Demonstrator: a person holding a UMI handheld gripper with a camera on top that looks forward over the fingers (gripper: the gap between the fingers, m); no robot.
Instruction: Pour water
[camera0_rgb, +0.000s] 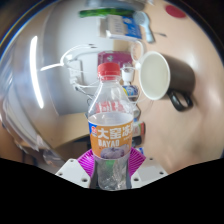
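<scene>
Gripper (110, 172) fingers stand close at either side of one clear plastic water bottle (111, 125), the purple pads (90, 166) lying against its lower body, so it appears clamped on the bottle, which stands upright between the fingers with its red cap (108, 71) on and an orange label (112, 133) round its middle. One white mug (157, 74), tilted with its mouth facing the camera, sits just beyond and right of the bottle, unobstructed. Behind lie one white cable (62, 62) and some blurred clutter that cannot be identified.
</scene>
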